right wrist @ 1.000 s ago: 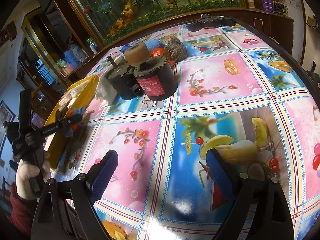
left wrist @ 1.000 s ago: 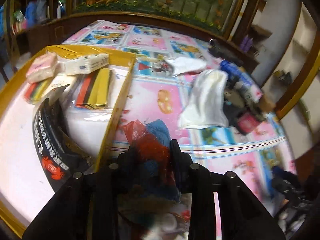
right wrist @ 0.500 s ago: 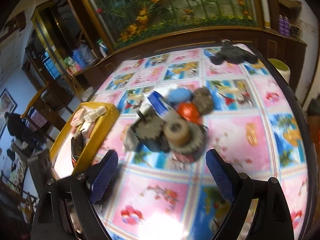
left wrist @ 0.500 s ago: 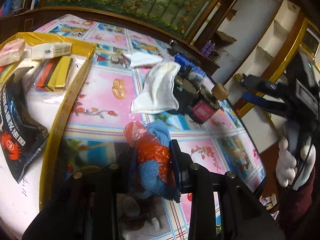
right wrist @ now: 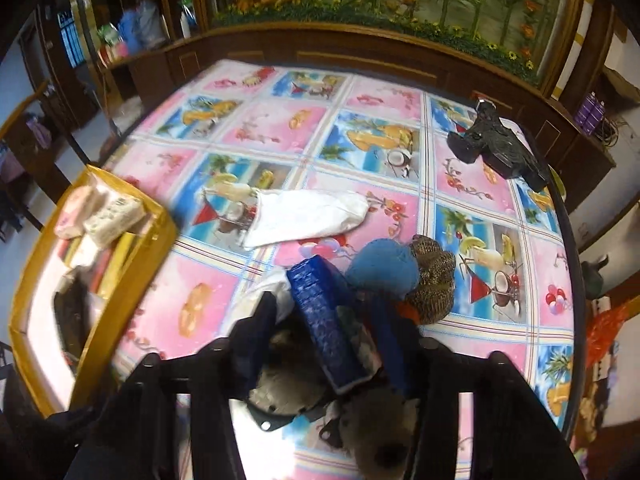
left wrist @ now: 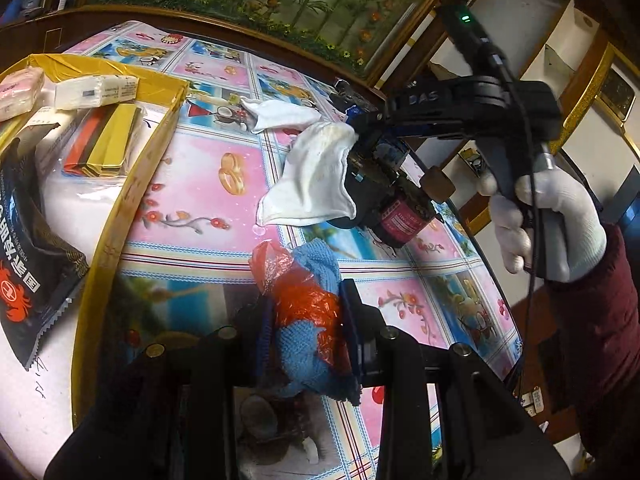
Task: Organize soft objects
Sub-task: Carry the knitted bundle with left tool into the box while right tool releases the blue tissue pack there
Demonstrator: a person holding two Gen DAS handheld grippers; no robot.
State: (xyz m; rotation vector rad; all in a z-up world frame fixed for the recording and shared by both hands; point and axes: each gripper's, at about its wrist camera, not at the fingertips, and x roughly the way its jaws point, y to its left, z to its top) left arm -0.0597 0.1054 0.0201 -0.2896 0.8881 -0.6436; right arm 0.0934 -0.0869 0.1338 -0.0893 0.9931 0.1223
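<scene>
A blue knitted cloth (left wrist: 308, 344) bundled with crinkled red-orange plastic (left wrist: 304, 296) is sitting clamped between the fingers of the left gripper (left wrist: 306, 334), held above the near edge of the surface (left wrist: 192, 168), which is covered in a pink-and-blue fruit-print tablecloth. Just left of it, a yellow-rimmed tray (left wrist: 132, 188) is carrying a black snack packet (left wrist: 28, 248), a red, black and yellow striped pack (left wrist: 104, 140) and two wrapped tissue packs (left wrist: 96, 90). Beyond the bundle, a white cloth (left wrist: 316, 180) is draping against a pile of dark round hardware (left wrist: 384, 200), with a second white cloth (left wrist: 280, 114) lying flat farther back.

At right, a white-gloved hand (left wrist: 548, 220) in a maroon sleeve is holding the right gripper (right wrist: 320, 316) over that pile. Its fingers have just been closing, and they are now standing narrow on either side of a dark blue rectangular block (right wrist: 324, 312); whether they are actually pressing on it cannot be told. Beside the block, a blue rounded soft piece (right wrist: 380, 268) and a brown knitted piece (right wrist: 434, 280) are resting together, touching.
</scene>
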